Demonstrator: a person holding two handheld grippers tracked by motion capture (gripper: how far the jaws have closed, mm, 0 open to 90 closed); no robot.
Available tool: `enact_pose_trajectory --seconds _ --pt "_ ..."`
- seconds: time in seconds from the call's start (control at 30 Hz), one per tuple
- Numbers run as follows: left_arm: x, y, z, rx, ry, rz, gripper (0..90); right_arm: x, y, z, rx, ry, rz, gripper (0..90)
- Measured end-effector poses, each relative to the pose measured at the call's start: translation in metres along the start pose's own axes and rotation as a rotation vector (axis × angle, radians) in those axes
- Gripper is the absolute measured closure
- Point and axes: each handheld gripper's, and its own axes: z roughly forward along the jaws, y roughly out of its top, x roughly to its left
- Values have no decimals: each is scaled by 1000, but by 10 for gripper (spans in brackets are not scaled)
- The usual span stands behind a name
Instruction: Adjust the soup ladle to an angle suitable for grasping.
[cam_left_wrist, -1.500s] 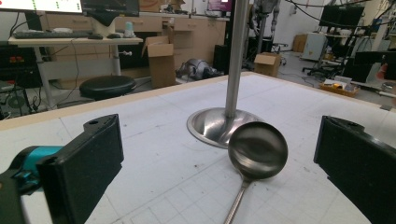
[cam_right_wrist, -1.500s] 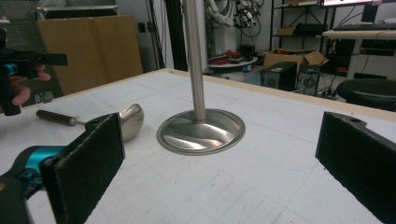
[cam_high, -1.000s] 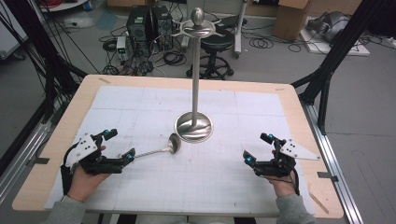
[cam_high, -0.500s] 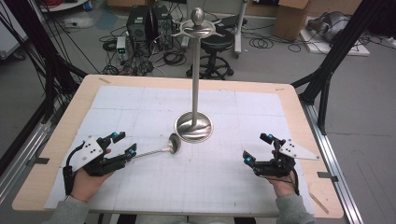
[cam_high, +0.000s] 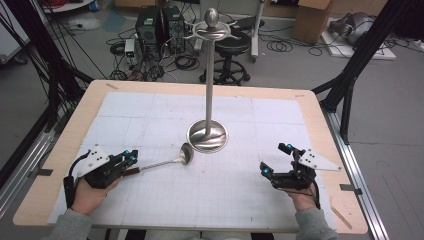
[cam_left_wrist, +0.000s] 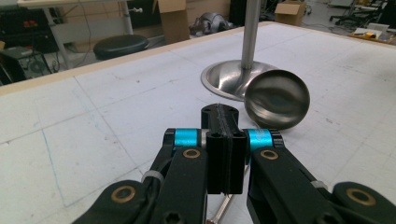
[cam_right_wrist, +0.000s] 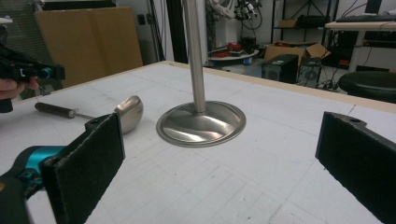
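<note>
Since a second ago: left tool (cam_high: 131, 159) has slid along the ladle (cam_high: 165, 161) handle and its jaws have just been closing; ladle and right tool (cam_high: 276, 161) unmoved.

Left tool: in the left gripper view its pads are pressed together, with the handle passing just beneath them. Cannot tell whether the handle is pinched or merely under the pads. In the high view the dark grip end of the handle sits at the tool's tips.

Ladle: lies flat on the table (cam_high: 60, 165), front-left of the stand (cam_high: 207, 135). Long axis runs from the dark grip at lower left up-right to the bowl. Bowl polished steel, round, just beside the stand's dished base. Thin shaft.

Stand: upright steel pole, hooked crown on top.

Right tool: jaws spread wide, nothing between them, well right of the ladle.
</note>
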Motion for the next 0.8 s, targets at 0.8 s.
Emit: enact_pose_trajectory --seconds 0.8 --pt "3 -18 1 176 4 -41 894 -3 0 8 15 8 2 2"
